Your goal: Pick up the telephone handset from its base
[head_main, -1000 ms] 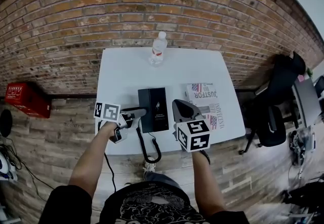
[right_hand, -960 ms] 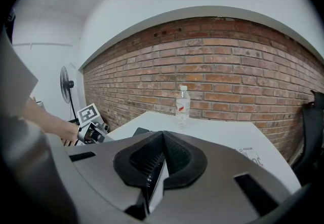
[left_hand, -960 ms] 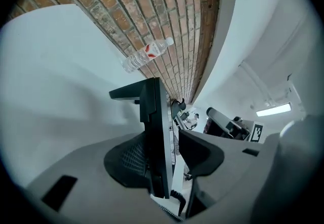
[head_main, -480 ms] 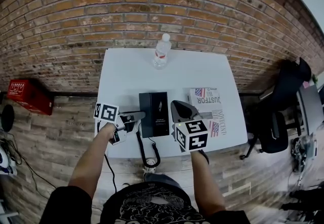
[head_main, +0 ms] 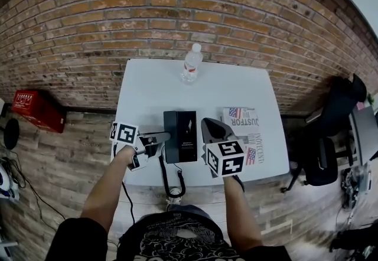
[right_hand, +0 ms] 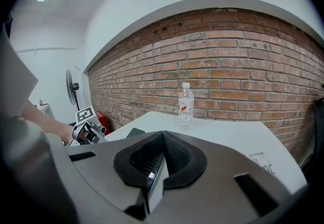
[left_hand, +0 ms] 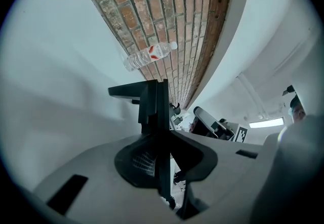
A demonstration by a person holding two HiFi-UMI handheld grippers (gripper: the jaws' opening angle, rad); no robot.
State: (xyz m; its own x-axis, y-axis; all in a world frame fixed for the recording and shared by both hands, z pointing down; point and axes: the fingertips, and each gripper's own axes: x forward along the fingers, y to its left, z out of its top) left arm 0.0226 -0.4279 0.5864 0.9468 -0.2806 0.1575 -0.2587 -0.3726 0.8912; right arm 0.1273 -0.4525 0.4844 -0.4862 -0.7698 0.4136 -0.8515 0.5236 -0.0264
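Note:
A black telephone (head_main: pixel 184 136) sits mid-table, and its coiled cord (head_main: pixel 171 182) hangs over the front edge. The handset (head_main: pixel 170 136) lies along the phone's left side. My left gripper (head_main: pixel 166 134) reaches in from the left and its jaws are closing on the handset. In the left gripper view the handset shows as a black bar (left_hand: pixel 148 100) pinched between the pads of the left gripper (left_hand: pixel 162 134). My right gripper (head_main: pixel 207 123) hovers just right of the phone, jaws shut with nothing between them. The right gripper view shows those jaws (right_hand: pixel 161 154) meeting.
A water bottle (head_main: pixel 191 64) stands at the back of the white table (head_main: pixel 147 88). A newspaper (head_main: pixel 245 131) lies right of the phone. On the floor, a red box (head_main: pixel 32 109) sits at the left and a black office chair (head_main: pixel 331 118) at the right. A brick wall is behind.
The left gripper's jaws have drawn together on the handset at the phone's left edge. The right gripper has edged slightly beside the phone. The phone has stayed in place.

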